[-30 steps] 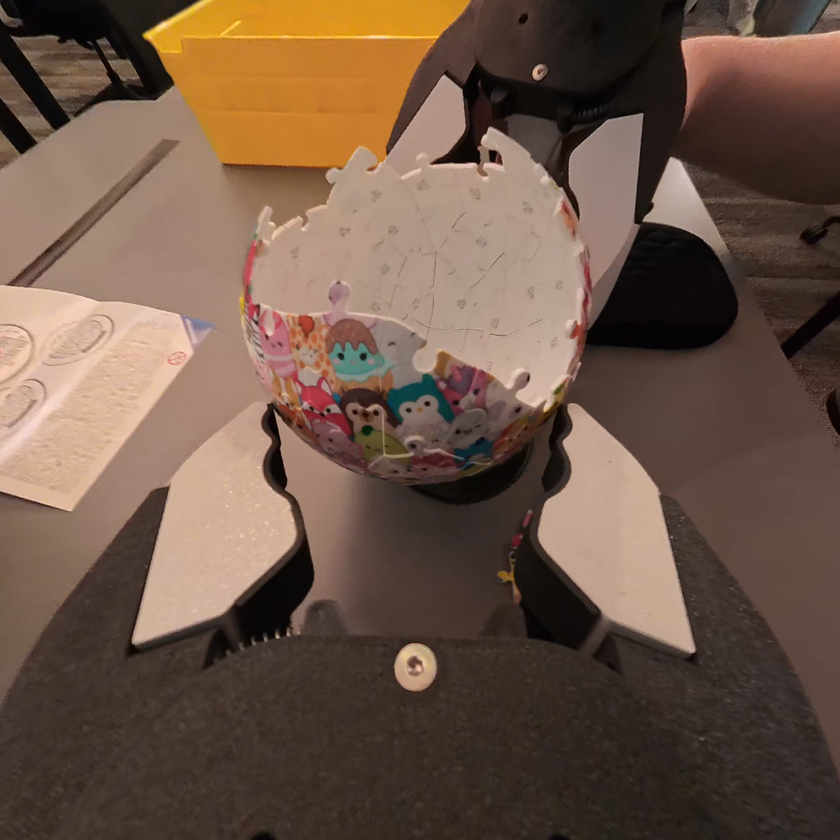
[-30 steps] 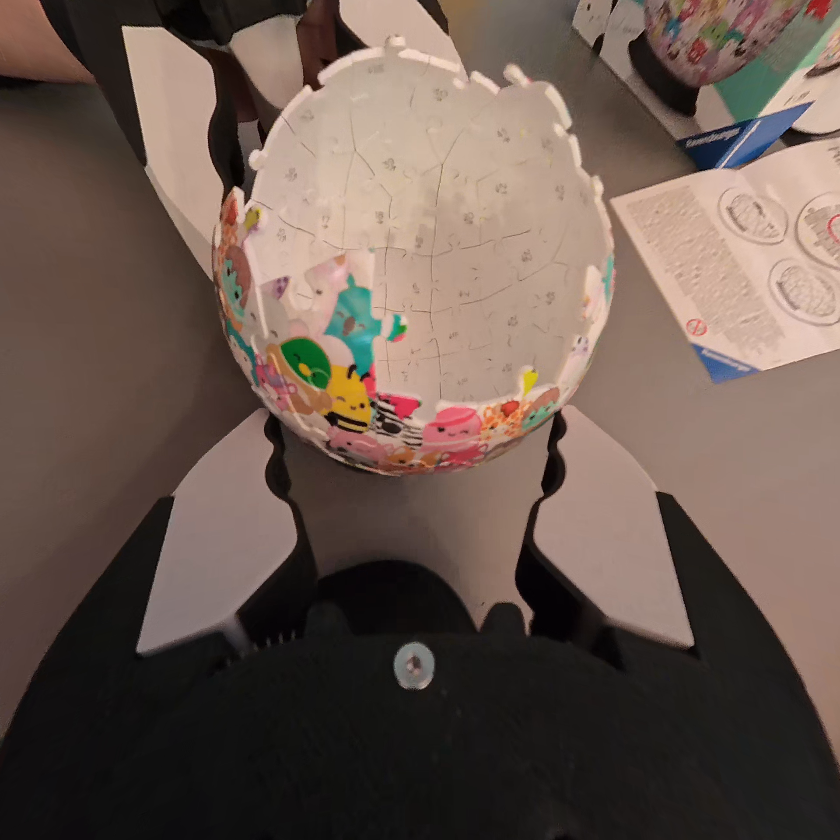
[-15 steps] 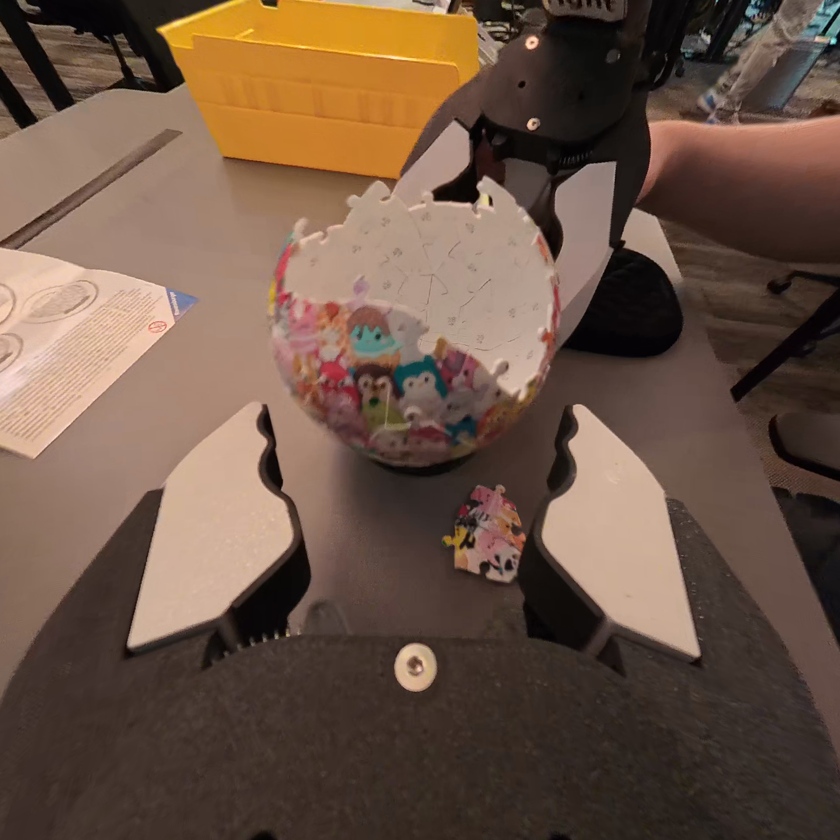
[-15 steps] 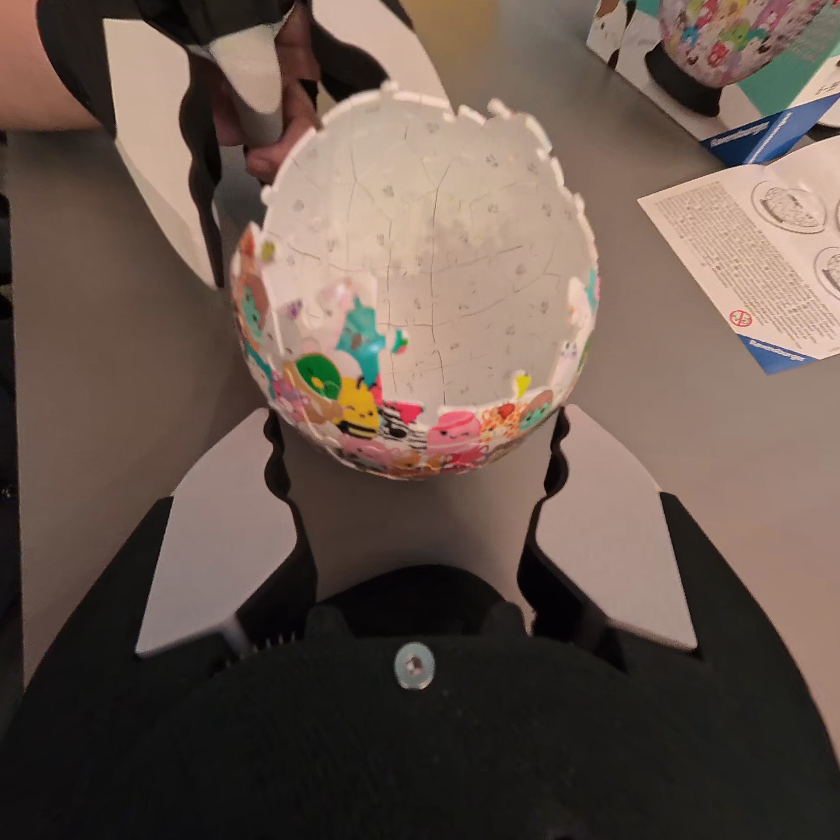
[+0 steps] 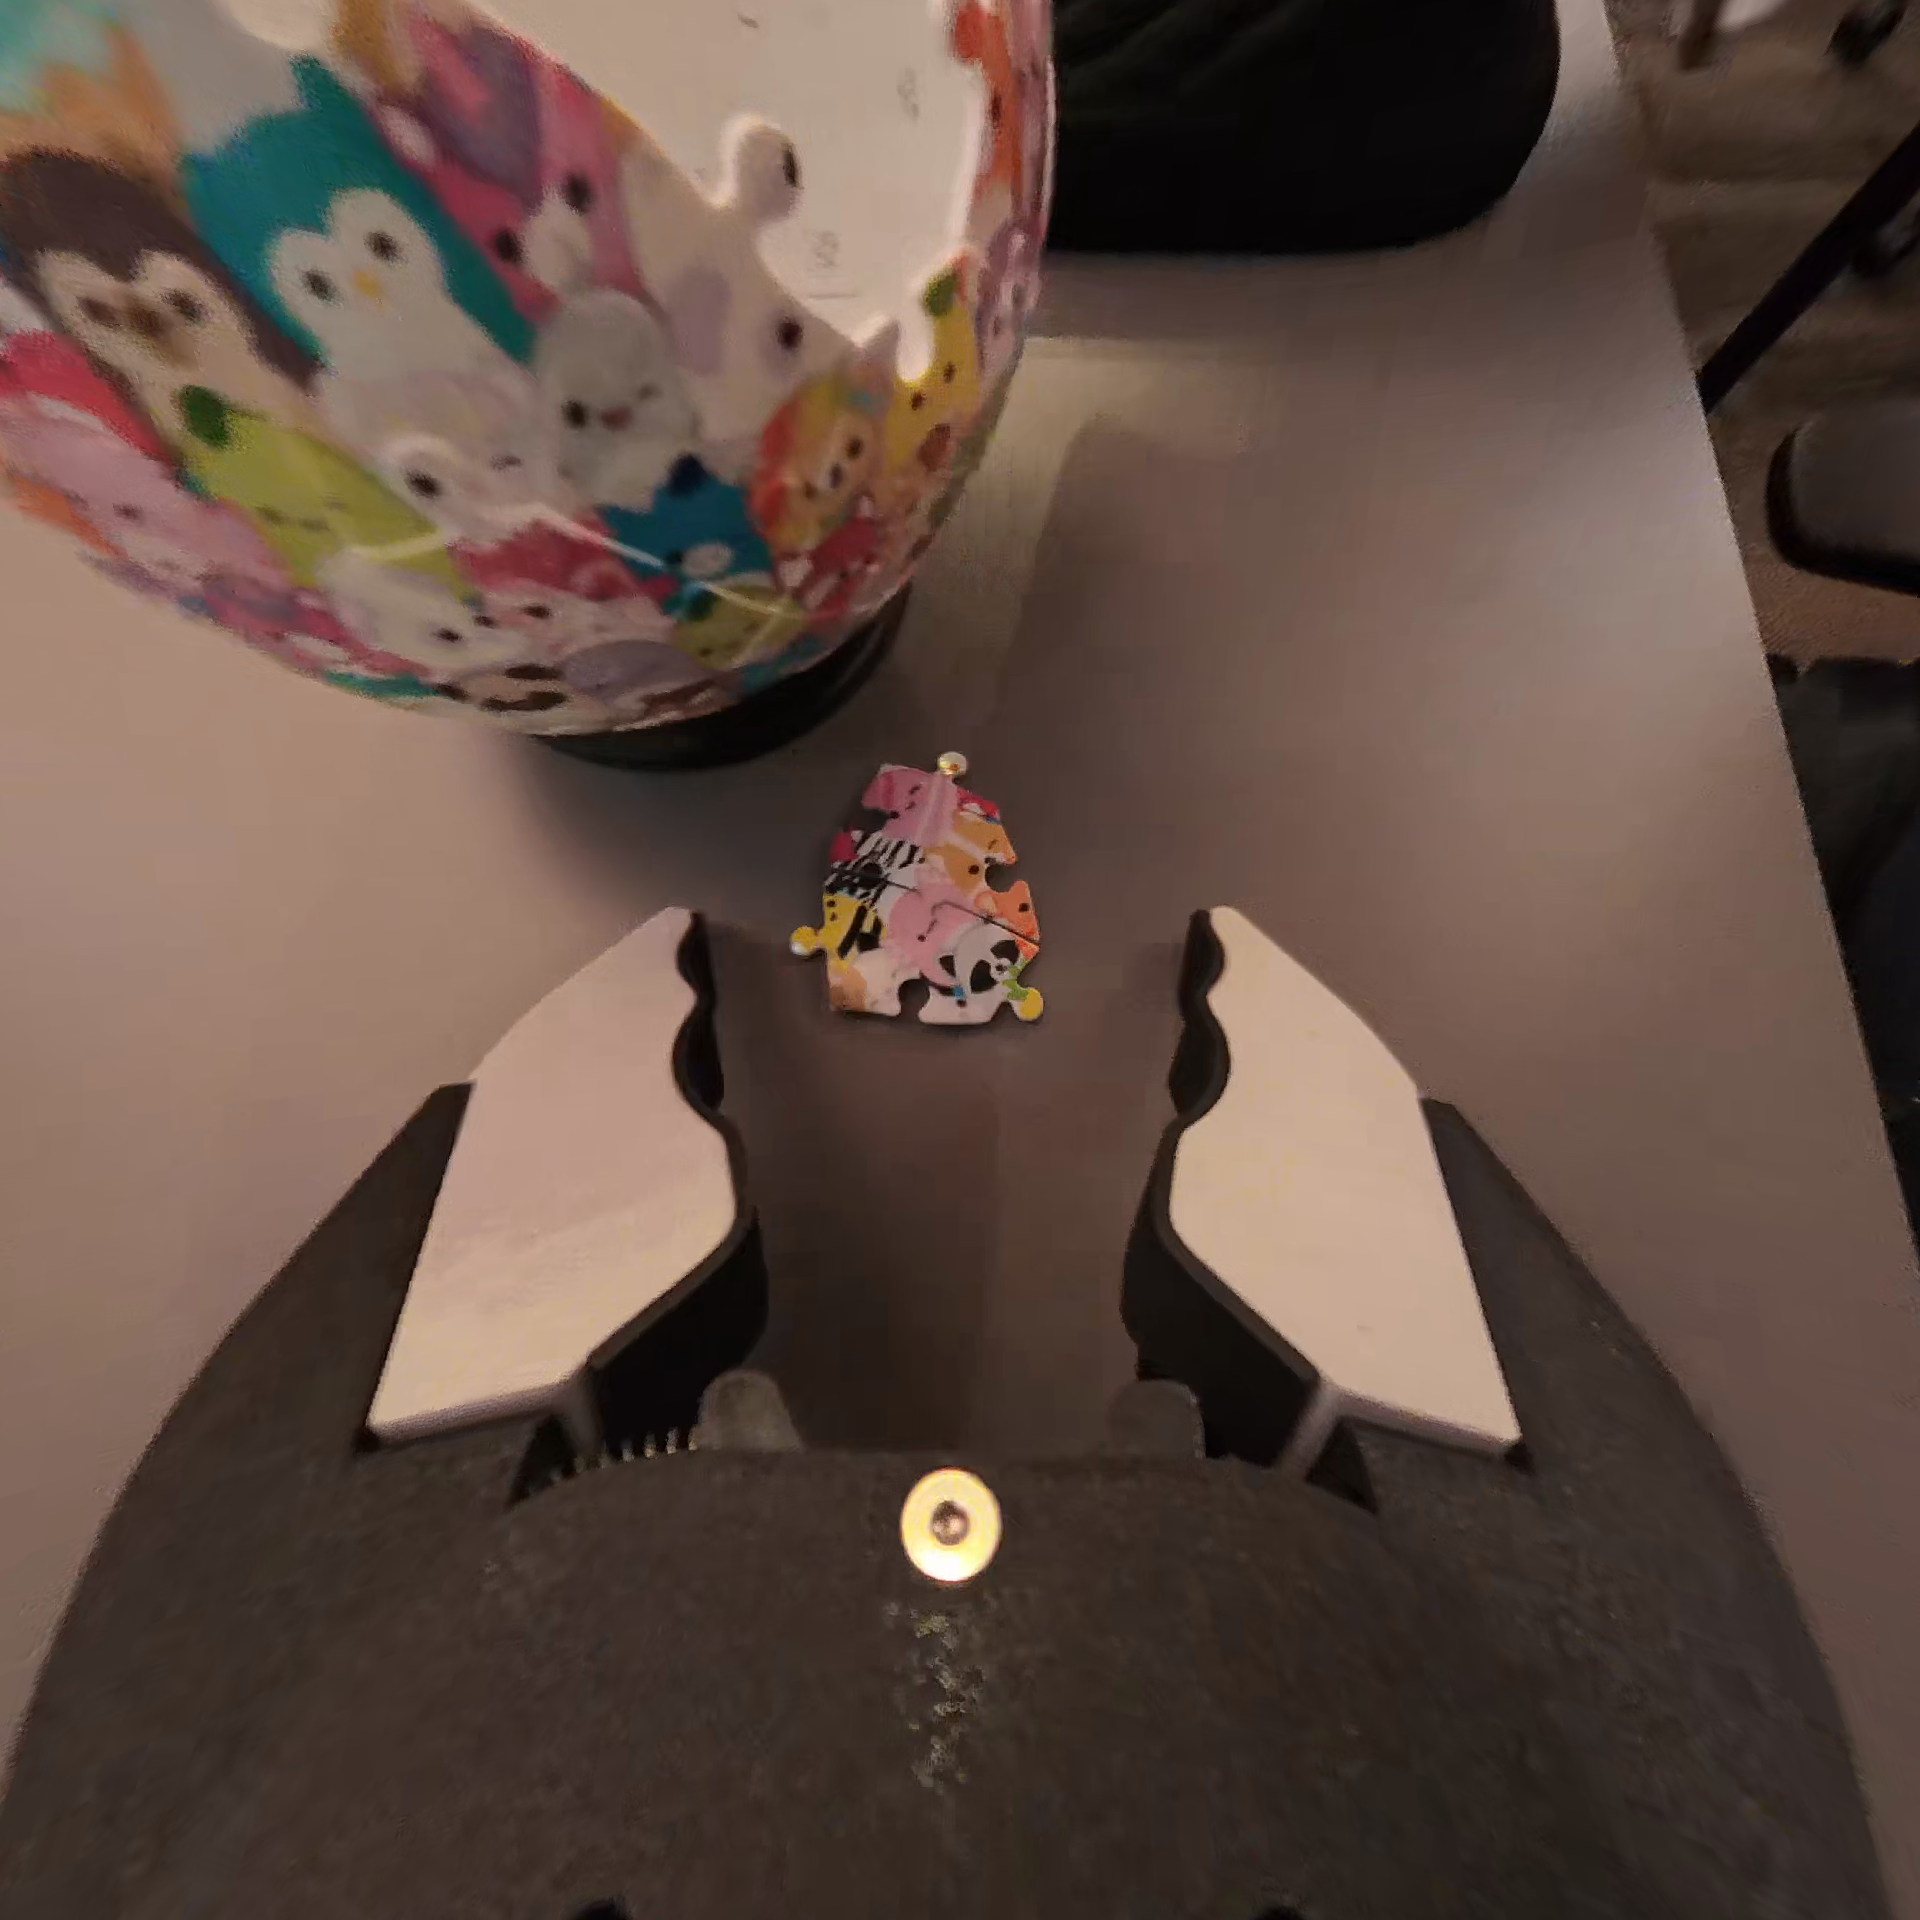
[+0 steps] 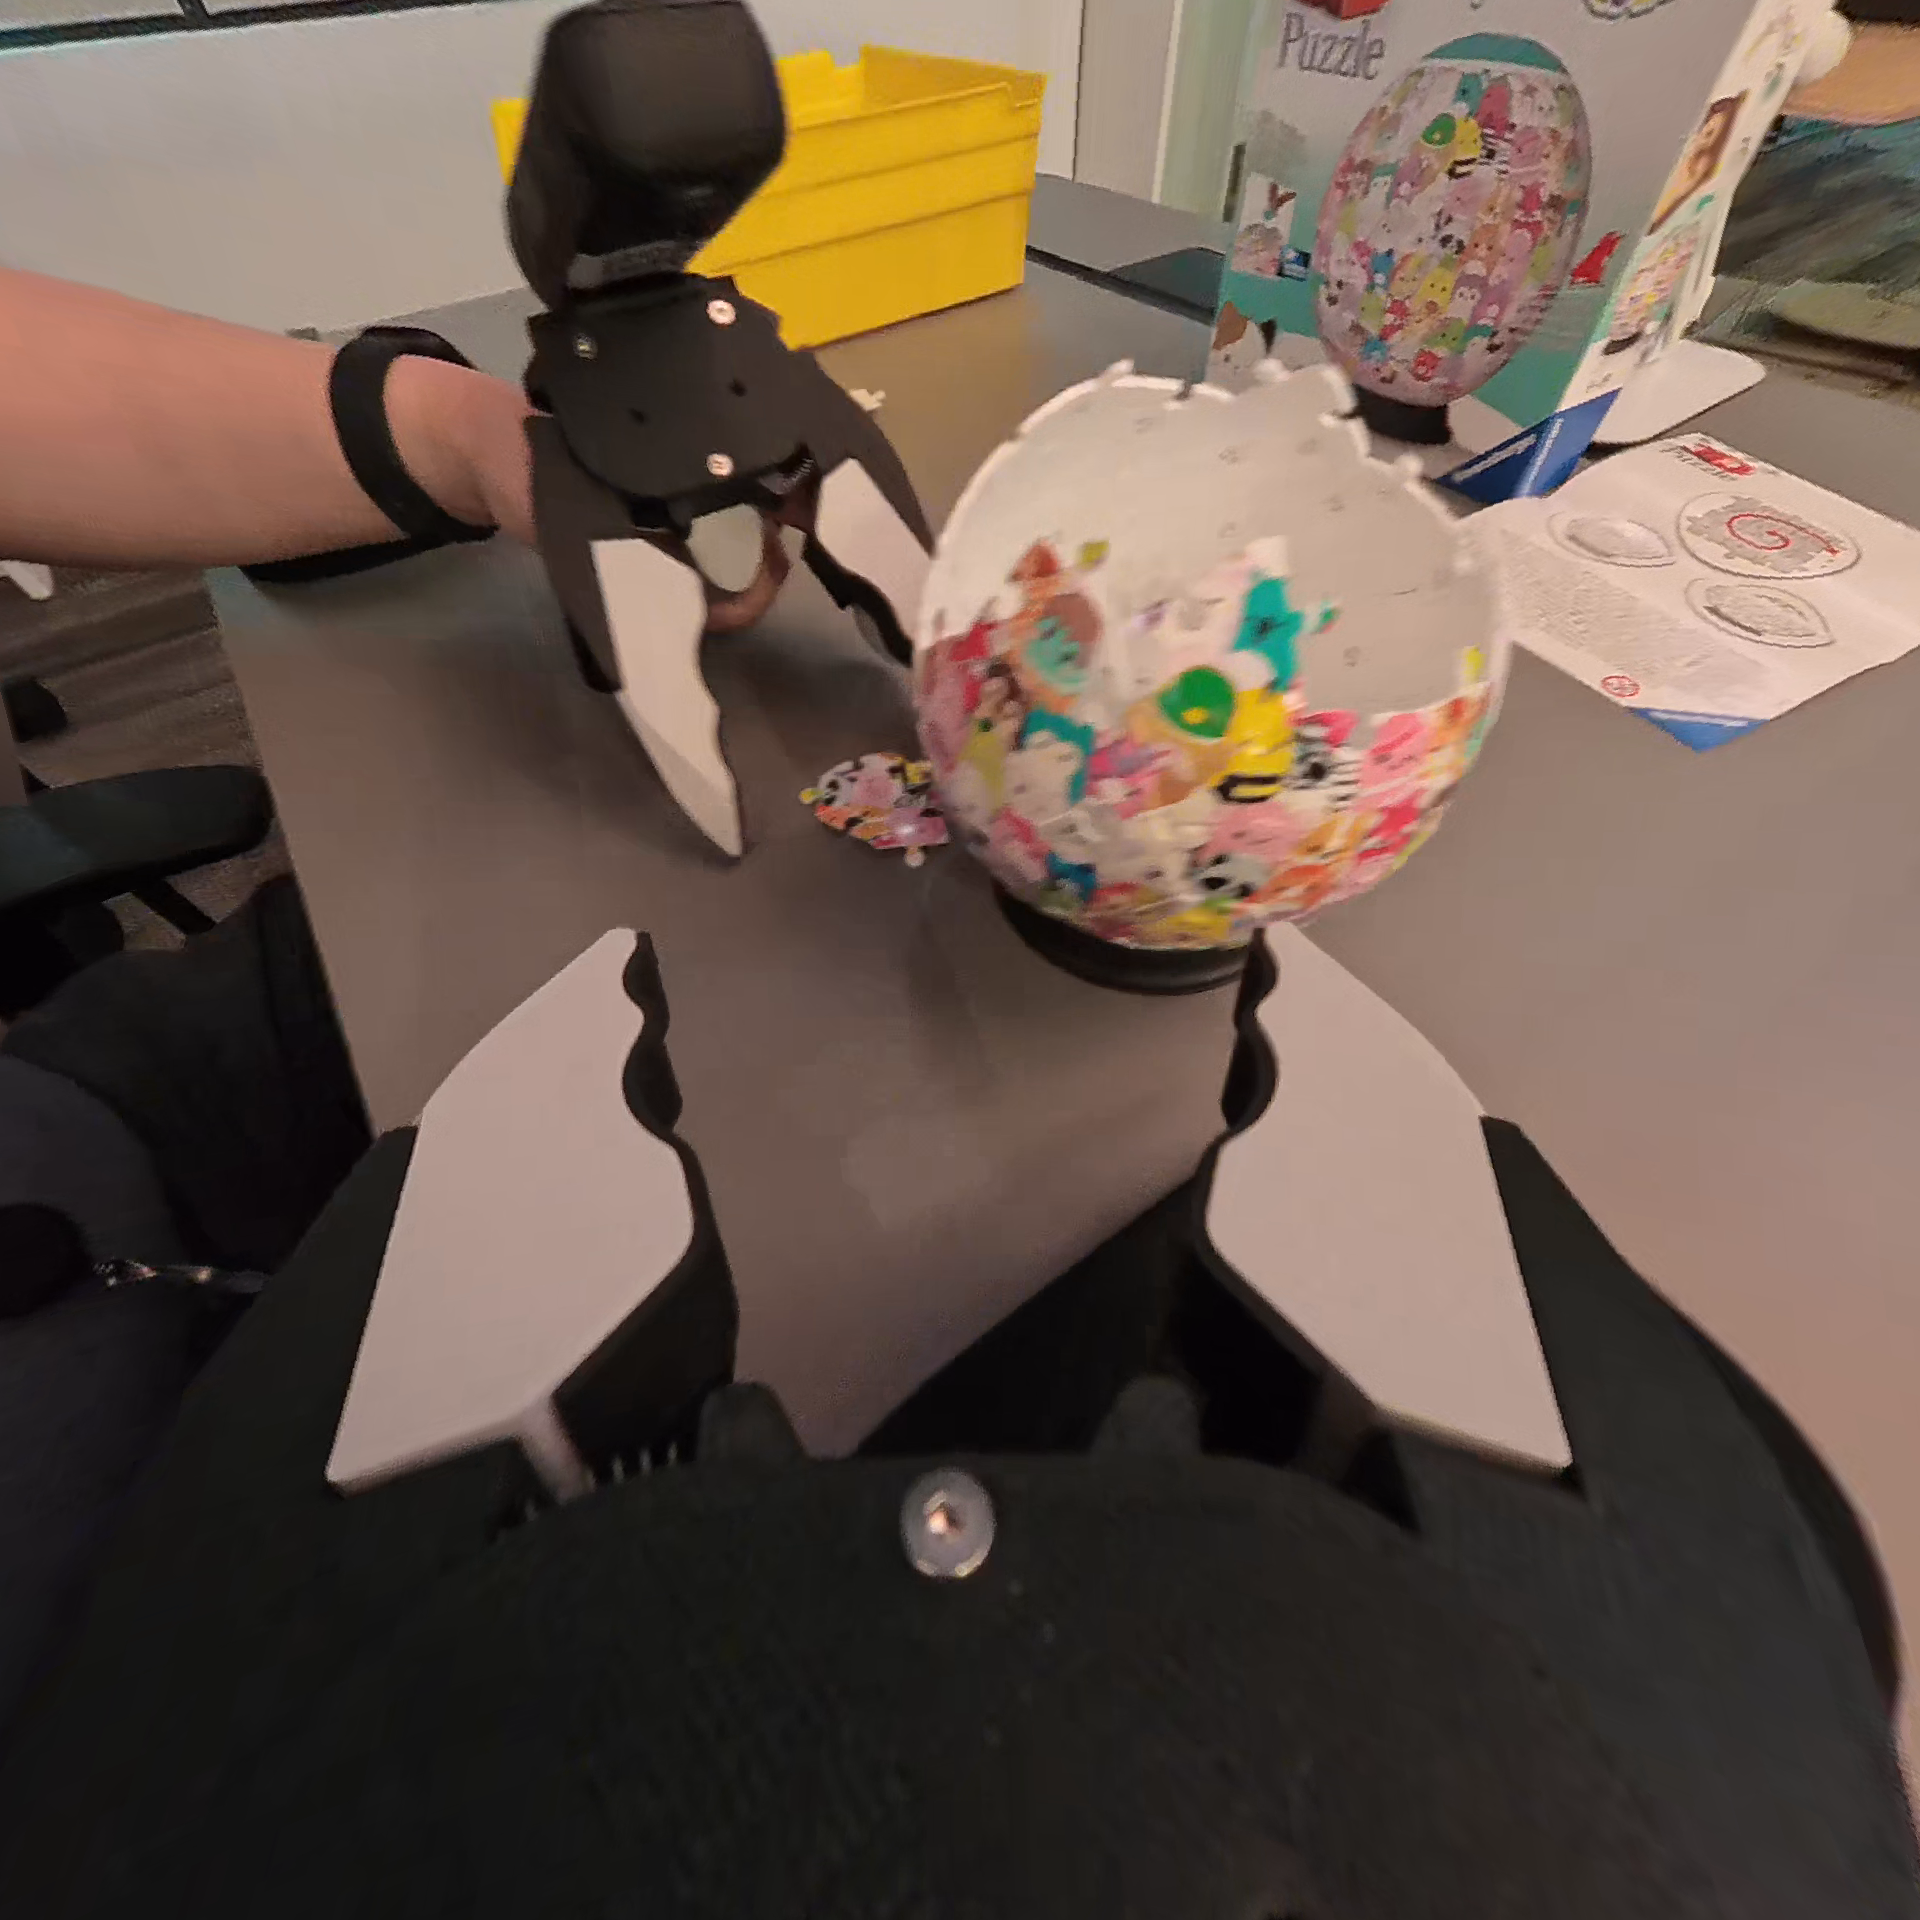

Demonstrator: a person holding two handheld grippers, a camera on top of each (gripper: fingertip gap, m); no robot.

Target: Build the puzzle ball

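A half-built, open-topped puzzle ball (image 6: 1205, 717), white inside w/ bright cartoon animals printed outside, is seated upright on a black round stand (image 6: 1122, 961) on the grey table. The upper rim is jagged w/ knobs & gaps. A small flat cluster of joined colourful puzzle pieces (image 5: 928, 904) is laid print-up on the table just beside the stand, apart from the ball.

Grey table (image 5: 1351, 623): ball stand (image 6: 1122, 961), joined pieces (image 5: 930, 904), leaflet (image 6: 1704, 582)
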